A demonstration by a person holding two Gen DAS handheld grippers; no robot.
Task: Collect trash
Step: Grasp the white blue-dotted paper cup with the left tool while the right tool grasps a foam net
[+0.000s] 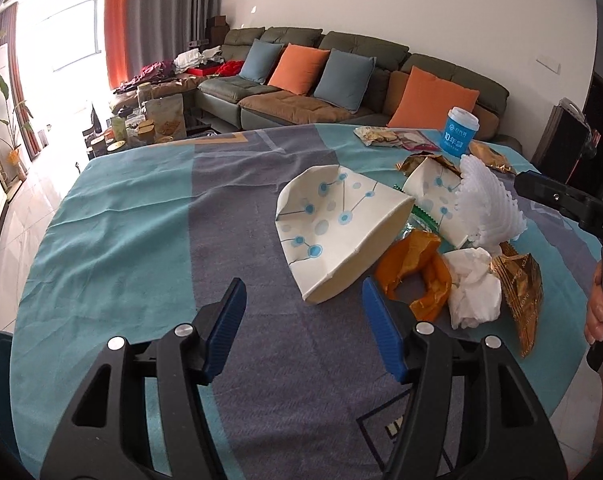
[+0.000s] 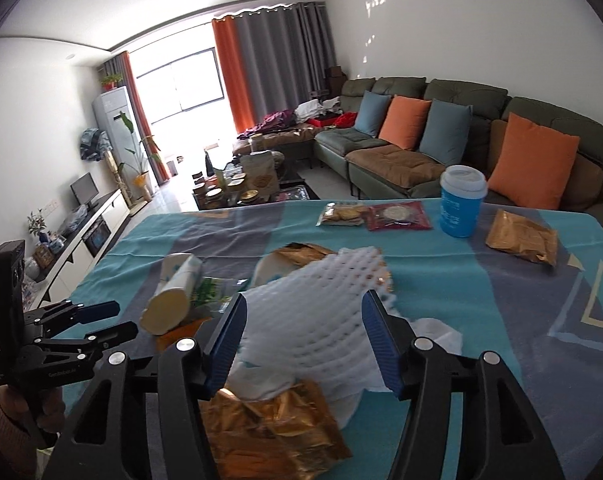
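Between the right tongs (image 2: 303,334), parted, lies white foam netting (image 2: 317,304); left tongs (image 1: 303,322) parted, empty.

- blue cup with white lid (image 1: 461,133) — white print on its side: a round logo with small characters too blurred to read, and under it a large "10" followed by Chinese characters that look like 年 and one more (not sure of the last); a line of tiny print below cannot be read
- the same cup in the right wrist view (image 2: 461,206) shows only faint, unreadable white print
- right gripper (image 1: 573,204), on its black body at the frame's edge: the white letters "DAS", cut off by the edge
- left gripper (image 2: 101,322) — a small white line on its black frame, seemingly a maker's name, too small to read
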